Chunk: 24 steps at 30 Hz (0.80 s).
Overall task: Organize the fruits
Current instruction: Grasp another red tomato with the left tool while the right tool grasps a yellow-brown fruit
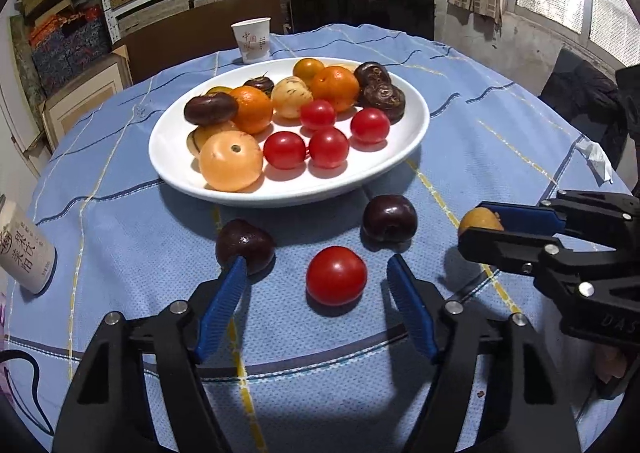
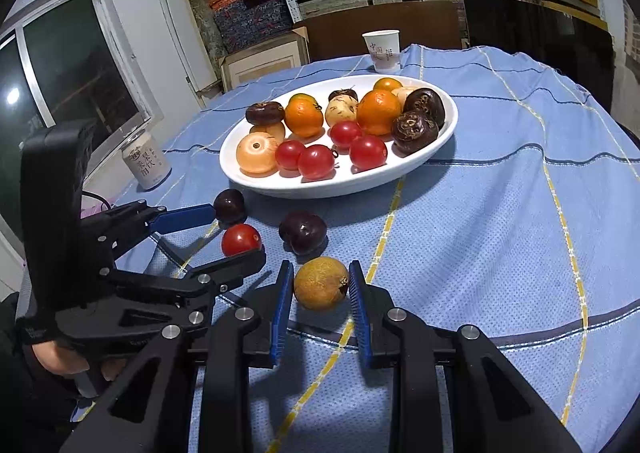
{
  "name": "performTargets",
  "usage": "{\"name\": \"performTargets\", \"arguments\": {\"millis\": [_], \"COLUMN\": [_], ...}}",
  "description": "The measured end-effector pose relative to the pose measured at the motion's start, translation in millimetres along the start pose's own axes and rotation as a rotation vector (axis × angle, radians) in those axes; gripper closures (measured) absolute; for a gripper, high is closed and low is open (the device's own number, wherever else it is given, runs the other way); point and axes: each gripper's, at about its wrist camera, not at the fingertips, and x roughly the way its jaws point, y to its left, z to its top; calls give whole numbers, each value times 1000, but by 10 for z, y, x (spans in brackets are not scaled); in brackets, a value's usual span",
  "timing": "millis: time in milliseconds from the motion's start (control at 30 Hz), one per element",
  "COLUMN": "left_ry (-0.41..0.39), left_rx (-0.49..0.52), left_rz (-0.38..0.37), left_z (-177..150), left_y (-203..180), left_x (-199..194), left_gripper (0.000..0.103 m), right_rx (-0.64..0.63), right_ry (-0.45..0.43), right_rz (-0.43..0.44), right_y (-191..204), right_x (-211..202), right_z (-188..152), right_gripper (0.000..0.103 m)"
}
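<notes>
The left tongs (image 1: 316, 273) stand apart, their blue pads either side of a red tomato (image 1: 336, 275) that lies on the cloth between them, touching neither pad. The left pad's tip sits against a dark plum (image 1: 245, 246) just beyond it. The right tongs (image 2: 320, 285) are clamped on a yellow-brown fruit (image 2: 321, 282), both blue pads pressing its flanks while it rests on the cloth.

The worktop (image 1: 500, 141) is round and draped in a blue checked cloth with yellow and dark lines. Near its middle sits a white oval plate (image 1: 408, 137), beyond both tongs, heaped with fruit: oranges, a pale orange fruit with a hole in its top, red tomatoes, dark brown wrinkled fruits and a pale yellow one.

A drinks can (image 2: 146, 167) stands at the worktop's left edge, well apart from the plate. A paper cup (image 1: 252, 40) stands just behind the plate's far rim.

A second dark plum (image 1: 389, 218) lies on the cloth between the plate and the tomato, near the plate's front rim. In the right wrist view the tomato, the two plums and the clamped fruit lie loose in a small cluster in front of the plate, none of them on it.
</notes>
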Motion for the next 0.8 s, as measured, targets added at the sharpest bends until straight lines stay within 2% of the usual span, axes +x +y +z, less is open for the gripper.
{"name": "performTargets", "arguments": {"millis": [167, 333, 467, 533, 633, 733, 800], "left_ry": [-10, -14, -11, -6, -6, -9, -13], "left_rx": [28, 24, 20, 10, 0, 12, 17], "left_rz": [0, 0, 5, 7, 8, 13, 3], "left_z": [0, -1, -8, -4, -2, 0, -2], "left_y": [-56, -50, -42, -20, 5, -13, -18], "left_x": [-15, -26, -26, -18, -16, -24, -36], "left_gripper": [39, 40, 40, 34, 33, 42, 61], "right_rx": [6, 9, 11, 10, 10, 11, 13], "right_ry": [-2, -3, -5, -7, -9, -10, -12], "right_rz": [-1, -2, -3, -3, -4, -4, -3], "right_y": [-9, -20, -21, -20, -23, -27, -29], "right_x": [-8, -14, -19, -24, -28, -31, -35], "right_z": [-2, -4, -4, -6, -4, -6, -8], "right_gripper": [74, 74, 74, 74, 74, 74, 74]}}
